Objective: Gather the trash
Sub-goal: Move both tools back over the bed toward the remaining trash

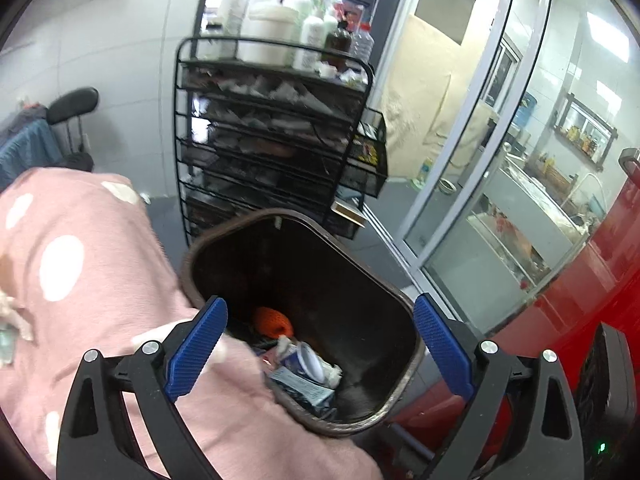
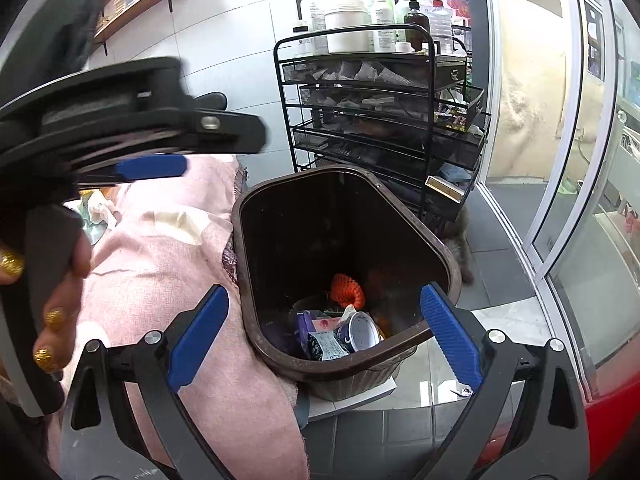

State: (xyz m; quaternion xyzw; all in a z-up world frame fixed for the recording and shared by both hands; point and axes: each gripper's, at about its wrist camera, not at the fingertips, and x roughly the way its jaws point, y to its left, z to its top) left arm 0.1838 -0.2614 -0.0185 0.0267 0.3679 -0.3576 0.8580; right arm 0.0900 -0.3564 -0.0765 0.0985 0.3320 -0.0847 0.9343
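On the far left, in the right wrist view, the person's hand (image 2: pixel 48 272) with gold-painted nails grips the handle of the left gripper (image 2: pixel 152 168), seen edge-on above the pink blanket (image 2: pixel 168 264). From that side its spread is hard to read, but the left wrist view shows its blue pads (image 1: pixel 196 344) wide apart with nothing between them. Some crumpled white scraps (image 2: pixel 100 208) lie on the blanket just under it, possibly tissue; they are too blurred to name with confidence.

In the middle stands the brown trash bin (image 2: pixel 248 280), open-topped and touching the blanket's edge. At its bottom lie an orange net (image 2: pixel 348 290), a white cup (image 2: pixel 362 330) on its side and a printed wrapper (image 2: pixel 326 346), so part of the collecting looks done.

The right gripper (image 2: pixel 324 336) hovers over the bin mouth, fingers spread and empty, which suggests the step in hand is a drop just finished or the gap between pickups.

Behind the bin is a black wire cart (image 2: pixel 288 120) with white pump bottles (image 2: pixel 340 4) on top; to the right, a glass sliding door (image 2: pixel 552 184).

The next move probably calls for turning back to the blanket, closing on the loose scraps there, and carrying them clear of the bin rim before letting go.
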